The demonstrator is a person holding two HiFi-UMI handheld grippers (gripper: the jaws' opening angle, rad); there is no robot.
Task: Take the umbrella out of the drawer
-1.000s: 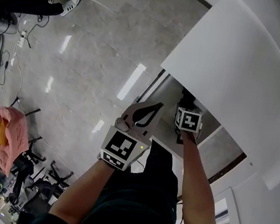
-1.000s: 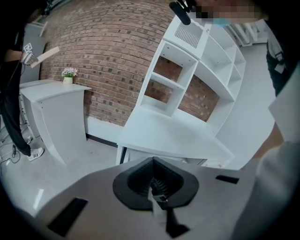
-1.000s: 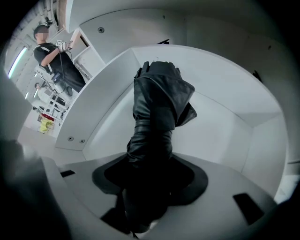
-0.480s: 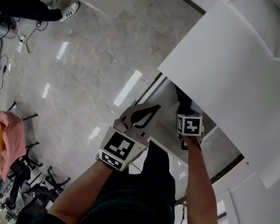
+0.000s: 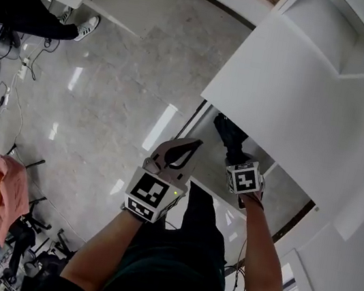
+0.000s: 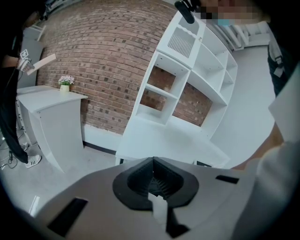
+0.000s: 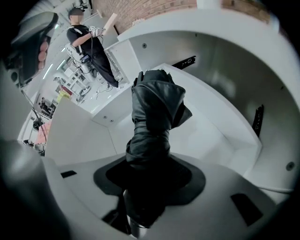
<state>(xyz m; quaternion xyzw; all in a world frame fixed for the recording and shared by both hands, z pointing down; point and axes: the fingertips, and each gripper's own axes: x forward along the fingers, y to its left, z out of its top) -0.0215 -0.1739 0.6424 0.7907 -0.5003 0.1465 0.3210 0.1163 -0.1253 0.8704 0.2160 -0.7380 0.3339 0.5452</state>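
Between the jaws of the right gripper (image 7: 146, 164), which have just been closing and clamp it, the folded black umbrella (image 7: 157, 105) reaches ahead over the open white drawer (image 7: 220, 140). Jaws of the left gripper (image 6: 153, 161) are together, empty.

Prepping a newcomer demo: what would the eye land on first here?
First, the black folded umbrella, clamped in the right gripper, whose jaws have just been closing on it; it dangles over the open white drawer. Next, the left gripper, just left of it in the head view, shut and empty.
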